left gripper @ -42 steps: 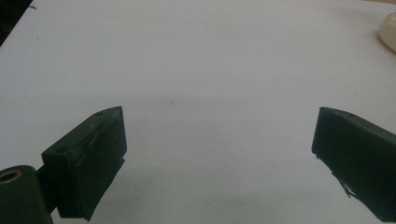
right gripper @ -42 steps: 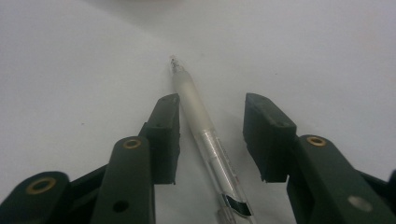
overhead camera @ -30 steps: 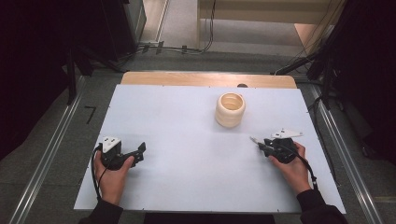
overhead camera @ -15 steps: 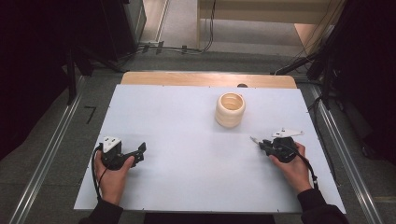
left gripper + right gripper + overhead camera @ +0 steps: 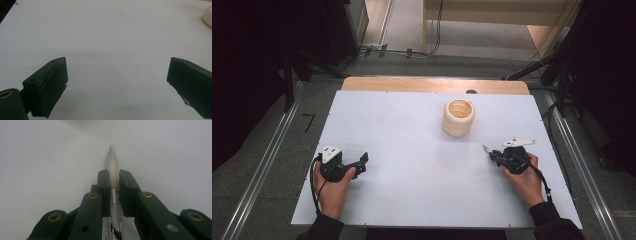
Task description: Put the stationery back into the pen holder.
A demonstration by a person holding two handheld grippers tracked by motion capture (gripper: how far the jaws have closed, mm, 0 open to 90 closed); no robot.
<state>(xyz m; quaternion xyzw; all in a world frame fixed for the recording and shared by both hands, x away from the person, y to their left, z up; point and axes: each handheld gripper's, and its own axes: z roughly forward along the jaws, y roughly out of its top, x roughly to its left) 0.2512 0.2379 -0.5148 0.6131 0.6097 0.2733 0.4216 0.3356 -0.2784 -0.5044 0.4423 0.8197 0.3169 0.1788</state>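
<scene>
Right gripper (image 5: 113, 178) clamped on a clear pen (image 5: 112, 162), at about four o'clock on the table (image 5: 402, 130), tip toward ten. Jaws just closing. Likely light, stiff, slick plastic; best gripped mid-barrel. Left gripper (image 5: 117, 82) wide open, holding nothing.

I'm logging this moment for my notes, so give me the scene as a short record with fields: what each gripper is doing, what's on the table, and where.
right gripper: shut on a clear pen; jaws have just been closing on it, tip pointing out past them
left gripper: open, nothing between the jaws, low over the table
holder: cream ribbed cup, upright, at the back of the table, apart from both grippers
table: white board
pen tip in high view: points left, toward the table's middle
</scene>
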